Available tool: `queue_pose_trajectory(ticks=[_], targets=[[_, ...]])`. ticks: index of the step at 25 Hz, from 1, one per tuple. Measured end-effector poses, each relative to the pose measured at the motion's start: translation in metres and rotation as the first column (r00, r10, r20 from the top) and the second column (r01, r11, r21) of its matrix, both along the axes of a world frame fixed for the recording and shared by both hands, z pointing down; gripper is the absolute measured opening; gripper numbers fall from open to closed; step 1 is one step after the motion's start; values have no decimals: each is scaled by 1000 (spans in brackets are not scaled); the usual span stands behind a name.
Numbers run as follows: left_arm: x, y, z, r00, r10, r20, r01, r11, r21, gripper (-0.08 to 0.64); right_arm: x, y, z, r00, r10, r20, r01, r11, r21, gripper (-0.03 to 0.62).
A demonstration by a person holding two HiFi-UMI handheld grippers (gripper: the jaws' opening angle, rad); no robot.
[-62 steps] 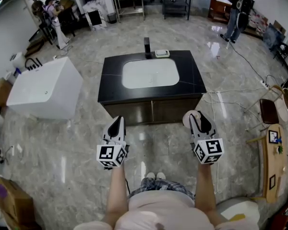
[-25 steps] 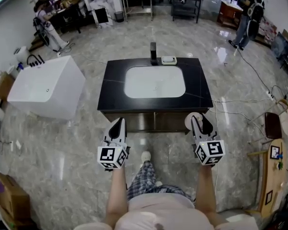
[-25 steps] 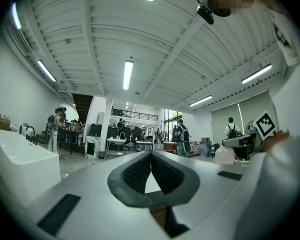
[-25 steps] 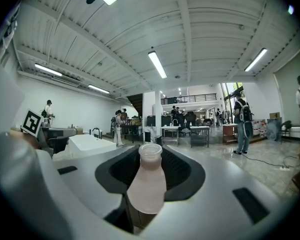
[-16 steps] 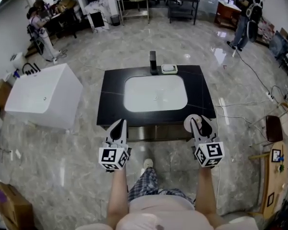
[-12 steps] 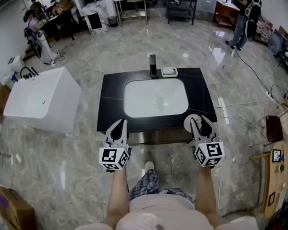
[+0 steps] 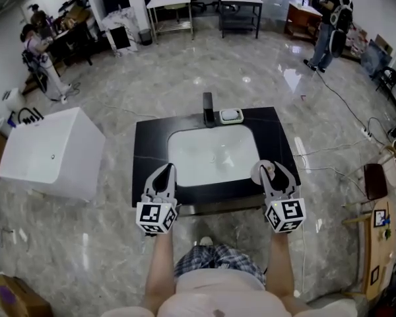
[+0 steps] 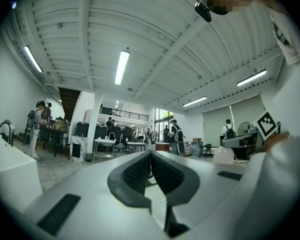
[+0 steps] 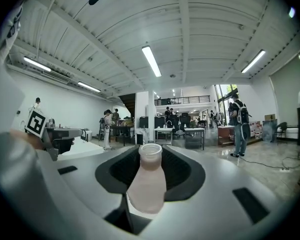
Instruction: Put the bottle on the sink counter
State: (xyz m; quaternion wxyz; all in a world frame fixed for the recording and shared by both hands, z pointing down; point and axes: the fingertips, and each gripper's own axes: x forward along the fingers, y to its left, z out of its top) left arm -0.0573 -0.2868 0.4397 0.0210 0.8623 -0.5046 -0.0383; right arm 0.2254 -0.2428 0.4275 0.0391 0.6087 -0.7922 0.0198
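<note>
the right gripper view gives me what the head view barely does: a pale pinkish plastic bottle (image 9: 146,184) standing upright between the jaws of the right gripper (image 7: 269,170), which are part-open and pressed on its sides. in the head view i only catch its round top, above the near right corner of the black stone tabletop (image 7: 148,152). the left gripper (image 8: 151,156) has its jaws together on nothing, near the near left corner. the white rounded basin (image 7: 211,156) sits mid tabletop. at the far edge stand a black faucet (image 7: 208,109) and, just beside it, a small white dish (image 7: 231,115) whose contents i cannot make out.
</note>
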Motion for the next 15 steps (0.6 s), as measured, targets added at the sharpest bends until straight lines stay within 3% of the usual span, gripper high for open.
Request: queue_pose_trajectory(ticks=[11,15], targets=[[6,-40,5,997,-73,3,73,997,-6,28,-2,-54,-1,997,-80,-12,80,997,-5,149],[-14,-44,12,993,-114,18,114,993,-1,28,-23,-74,6,991,-130,-14,130,991,-8,149]])
